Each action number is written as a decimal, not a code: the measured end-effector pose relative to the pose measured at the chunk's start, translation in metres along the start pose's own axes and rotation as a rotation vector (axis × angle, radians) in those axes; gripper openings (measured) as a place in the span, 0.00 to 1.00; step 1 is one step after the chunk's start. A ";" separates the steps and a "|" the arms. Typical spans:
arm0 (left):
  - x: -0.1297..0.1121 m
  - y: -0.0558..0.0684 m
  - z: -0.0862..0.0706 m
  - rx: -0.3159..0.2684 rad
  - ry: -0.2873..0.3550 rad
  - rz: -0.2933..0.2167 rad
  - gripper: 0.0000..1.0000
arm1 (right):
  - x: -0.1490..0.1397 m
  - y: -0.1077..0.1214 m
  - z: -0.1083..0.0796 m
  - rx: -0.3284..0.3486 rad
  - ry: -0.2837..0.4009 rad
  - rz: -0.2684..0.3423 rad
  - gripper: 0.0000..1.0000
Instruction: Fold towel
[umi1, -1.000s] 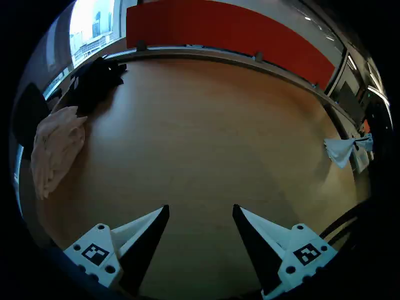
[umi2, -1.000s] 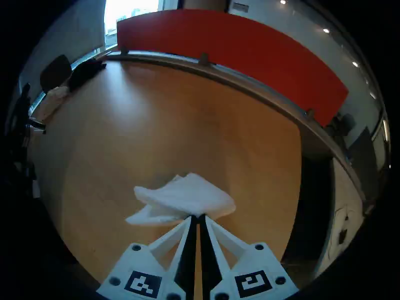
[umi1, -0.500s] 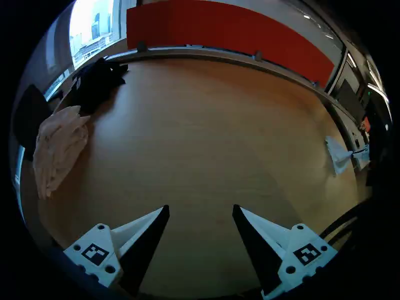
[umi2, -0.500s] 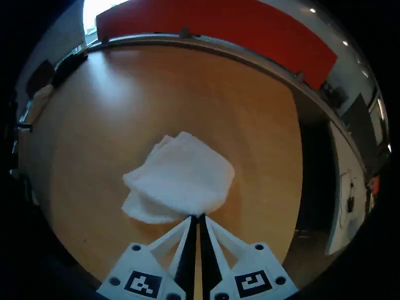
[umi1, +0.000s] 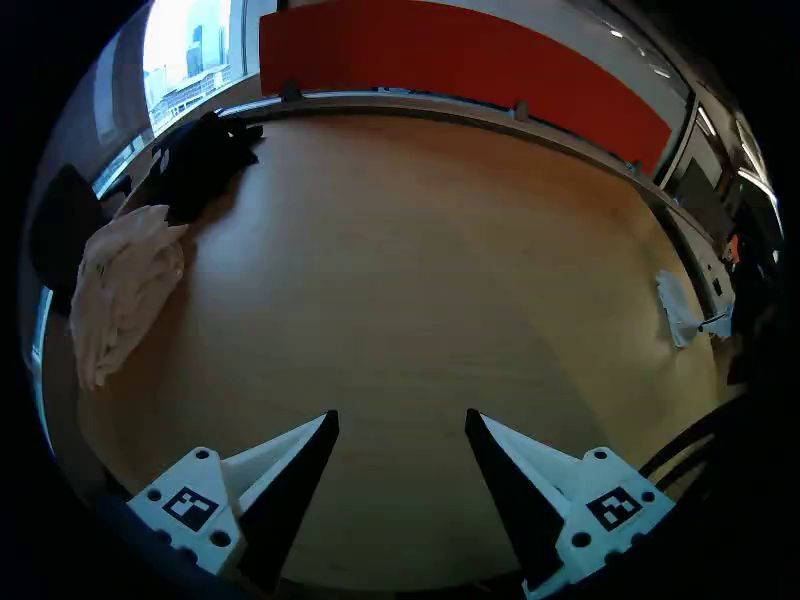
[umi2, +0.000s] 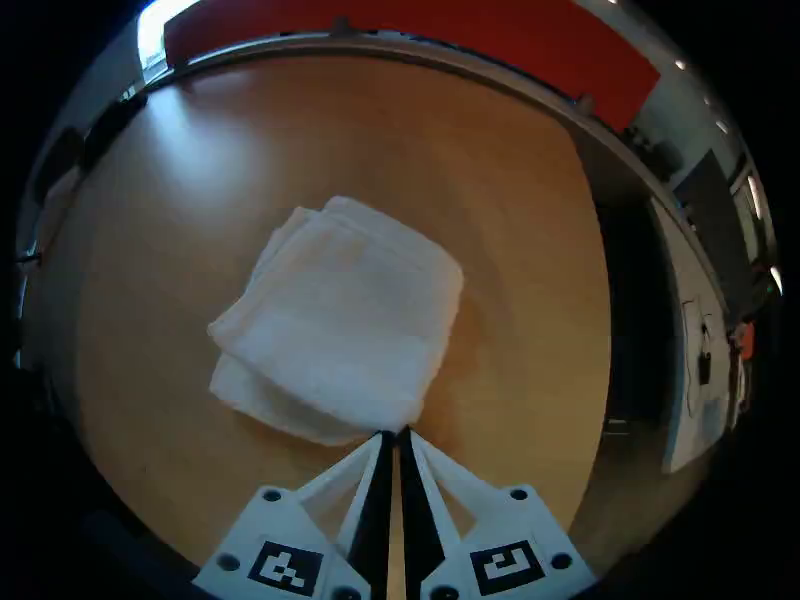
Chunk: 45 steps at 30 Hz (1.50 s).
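Note:
A white folded towel (umi2: 340, 320) hangs over the wooden table (umi2: 520, 260), spread wide in the right gripper view. Its near corner runs into the tips of my right gripper (umi2: 396, 434), whose fingers are shut on it. In the left gripper view the same towel (umi1: 678, 308) is small at the far right edge of the table, with the right gripper (umi1: 716, 322) beside it. My left gripper (umi1: 400, 415) is open over the near part of the table (umi1: 400, 260), with nothing between its fingers.
A pale pink cloth pile (umi1: 125, 285) lies at the table's left edge, with a black bundle (umi1: 205, 155) behind it. A red partition (umi1: 450, 60) runs along the far edge. A dark chair (umi1: 55, 235) stands at the left. Desks stand beyond the table's right edge.
The right gripper has tipped downward with the towel, which now looks larger and flatter beneath it. In the left gripper view the towel has sunk slightly. The left gripper has barely moved.

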<state>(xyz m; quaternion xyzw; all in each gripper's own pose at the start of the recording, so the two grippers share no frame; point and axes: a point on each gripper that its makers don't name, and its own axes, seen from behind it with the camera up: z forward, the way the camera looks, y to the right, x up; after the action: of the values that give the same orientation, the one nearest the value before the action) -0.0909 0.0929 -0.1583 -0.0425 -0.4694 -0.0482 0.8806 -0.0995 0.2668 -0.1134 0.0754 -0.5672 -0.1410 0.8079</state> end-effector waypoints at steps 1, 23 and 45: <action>0.000 0.000 0.000 0.000 0.000 0.001 0.94 | -0.002 0.000 0.001 -0.003 -0.006 0.006 0.05; 0.001 0.002 0.001 -0.002 -0.001 0.010 0.94 | -0.013 0.001 0.002 -0.023 0.000 0.054 0.17; 0.003 0.005 0.001 -0.011 0.004 0.010 0.94 | 0.009 -0.037 -0.008 0.036 0.078 -0.004 0.66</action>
<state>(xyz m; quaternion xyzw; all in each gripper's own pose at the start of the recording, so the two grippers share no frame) -0.0893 0.0979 -0.1559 -0.0496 -0.4671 -0.0462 0.8816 -0.0945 0.2285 -0.1188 0.0963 -0.5374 -0.1294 0.8278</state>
